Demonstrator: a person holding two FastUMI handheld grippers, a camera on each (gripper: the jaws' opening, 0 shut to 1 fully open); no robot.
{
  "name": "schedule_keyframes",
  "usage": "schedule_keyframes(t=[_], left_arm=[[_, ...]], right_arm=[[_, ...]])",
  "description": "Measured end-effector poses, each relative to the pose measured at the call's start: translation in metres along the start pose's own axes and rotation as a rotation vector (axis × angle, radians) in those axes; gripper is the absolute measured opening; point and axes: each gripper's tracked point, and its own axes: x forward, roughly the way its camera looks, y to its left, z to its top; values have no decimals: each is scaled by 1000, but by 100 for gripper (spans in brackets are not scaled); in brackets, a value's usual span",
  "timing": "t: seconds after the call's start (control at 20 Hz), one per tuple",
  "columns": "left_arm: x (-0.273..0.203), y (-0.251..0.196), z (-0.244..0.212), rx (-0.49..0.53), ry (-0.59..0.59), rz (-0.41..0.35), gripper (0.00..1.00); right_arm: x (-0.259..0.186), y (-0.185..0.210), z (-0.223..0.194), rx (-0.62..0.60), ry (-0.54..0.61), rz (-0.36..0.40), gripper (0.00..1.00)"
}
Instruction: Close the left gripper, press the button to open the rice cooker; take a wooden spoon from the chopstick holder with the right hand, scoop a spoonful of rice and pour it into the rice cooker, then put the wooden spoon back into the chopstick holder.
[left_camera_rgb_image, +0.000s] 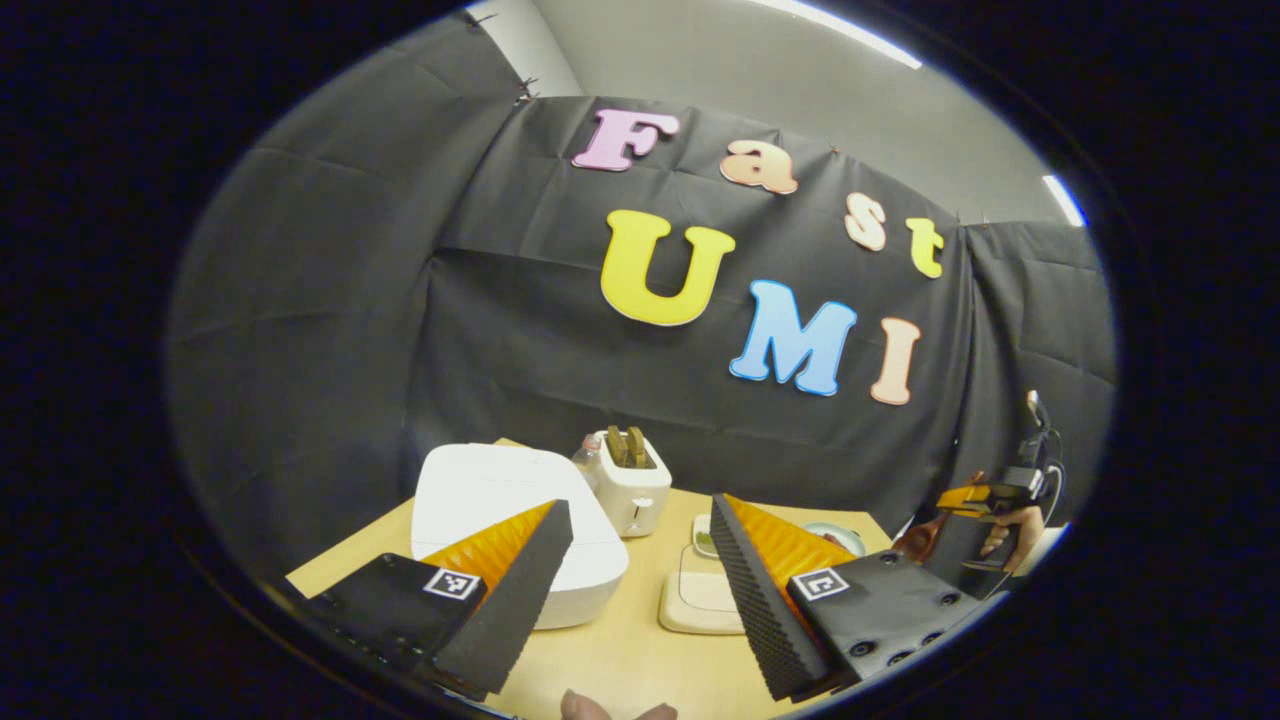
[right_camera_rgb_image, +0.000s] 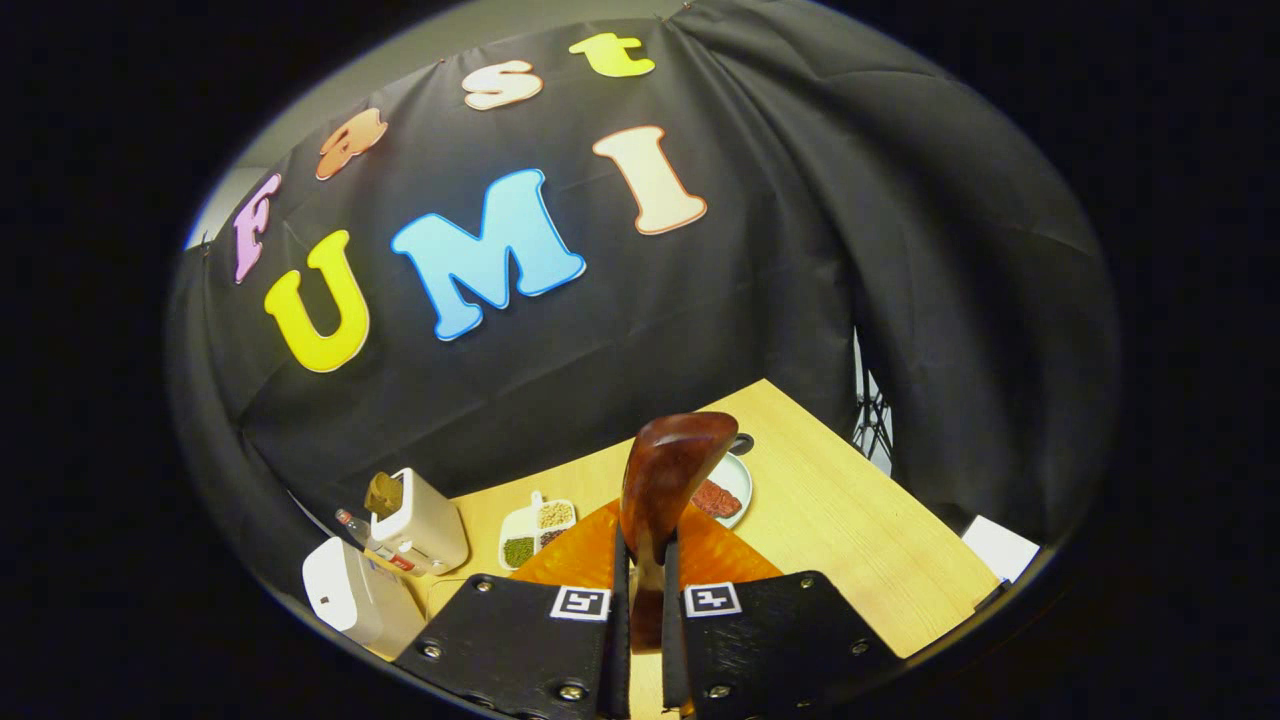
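Note:
My left gripper (left_camera_rgb_image: 635, 600) hangs open above the table, nothing between its fingers. Just beyond its left finger sits the white rice cooker (left_camera_rgb_image: 500, 500), lid down. Behind that stands the white chopstick holder (left_camera_rgb_image: 632, 492) with wooden utensils sticking out. At the far right a hand holds my right gripper (left_camera_rgb_image: 985, 497), with the reddish wooden spoon (left_camera_rgb_image: 920, 540) below it. In the right gripper view my right gripper (right_camera_rgb_image: 645, 590) is shut on the wooden spoon (right_camera_rgb_image: 668, 480), bowl end up and empty. The rice cooker (right_camera_rgb_image: 345, 590) and chopstick holder (right_camera_rgb_image: 420, 535) lie low at the left.
A cream divided dish (right_camera_rgb_image: 535, 528) of grains and green beans sits mid-table, also the divided dish (left_camera_rgb_image: 695, 595) between my left fingers. A plate (right_camera_rgb_image: 728, 488) with something red lies behind the spoon. The wooden table (right_camera_rgb_image: 850, 520) runs right to its edge. Black cloth walls surround the booth.

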Motion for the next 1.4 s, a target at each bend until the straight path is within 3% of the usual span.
schedule_keyframes(t=[0.2,0.4,0.55,0.95,1.0,1.25,1.3,1.35,1.4], left_arm=[[-2,-8,-7,-14,25,-4,94],[-10,-18,-12,-15,34,-11,100],[-9,-23,-18,-10,51,-15,97],[-7,-27,-27,-6,68,-4,100],[-7,-27,-28,-5,70,-5,94],[-8,-32,-29,2,70,-17,97],[-9,-31,-28,3,70,-16,100],[-9,-31,-29,0,69,-16,94],[-10,-31,-28,-5,68,-16,100]], right_arm=[[43,-23,-17,-4,40,-65,13],[75,-32,-34,4,65,-80,13],[92,-41,-54,-5,107,-99,13],[100,-53,-76,54,136,-97,13],[100,-54,-79,59,143,-95,13],[99,-55,-84,105,162,-90,14],[97,-54,-85,133,172,-89,17],[96,-53,-84,159,183,-84,21],[94,-53,-85,174,182,-82,29]])
